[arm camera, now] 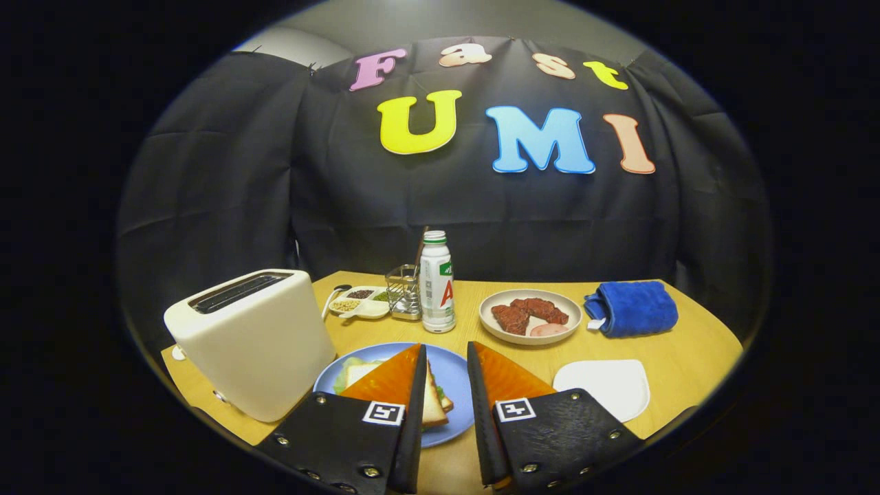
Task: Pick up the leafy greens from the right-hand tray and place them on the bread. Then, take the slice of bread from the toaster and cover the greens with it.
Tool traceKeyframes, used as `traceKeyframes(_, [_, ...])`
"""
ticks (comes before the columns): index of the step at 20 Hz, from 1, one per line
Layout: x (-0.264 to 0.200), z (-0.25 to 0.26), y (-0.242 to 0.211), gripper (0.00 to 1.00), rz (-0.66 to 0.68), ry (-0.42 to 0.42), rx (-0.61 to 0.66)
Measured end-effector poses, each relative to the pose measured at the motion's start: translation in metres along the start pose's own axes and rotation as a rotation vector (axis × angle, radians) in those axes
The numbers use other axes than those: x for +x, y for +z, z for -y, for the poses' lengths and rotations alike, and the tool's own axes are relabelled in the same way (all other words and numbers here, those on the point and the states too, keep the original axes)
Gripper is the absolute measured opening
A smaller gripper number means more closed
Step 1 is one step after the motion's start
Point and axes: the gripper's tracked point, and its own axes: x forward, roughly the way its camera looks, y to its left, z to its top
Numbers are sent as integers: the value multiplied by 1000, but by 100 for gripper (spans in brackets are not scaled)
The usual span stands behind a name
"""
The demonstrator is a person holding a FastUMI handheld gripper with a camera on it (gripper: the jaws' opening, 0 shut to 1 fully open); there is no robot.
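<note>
The tool (447, 346) hangs low over the near edge of the bench (687, 357), its fingers spread with nothing between them but the blue plate (455, 375) and a strip of bench.

On that plate lies a stack: a slice of bread (357, 373) on top, and pale leafy greens (342, 366) peeping out at its far edge. The left finger (392, 381) hides the middle of the stack, so I cannot tell how squarely the top slice sits. The toaster (254, 344) stands just left of the plate, its slots (237, 290) dark. The white tray (605, 386) lies just right of the right finger.

By my reading the greens already lie on bread with a slice over them, as the task wants. If so, the care now is in not undoing it. The left finger is over the stack, and a soft slice would slide on slippery leaves at a light brush. Keep the fingers parted, rise straight up before drawing back, and stay clear of the toaster's side.
</note>
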Motion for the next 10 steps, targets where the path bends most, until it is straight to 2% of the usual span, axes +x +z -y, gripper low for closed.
traceKeyframes(4, [-21, 43, 1, 34, 27, 5, -28])
traceKeyframes(10, [-49, 128, 7, 34, 49, -43, 19])
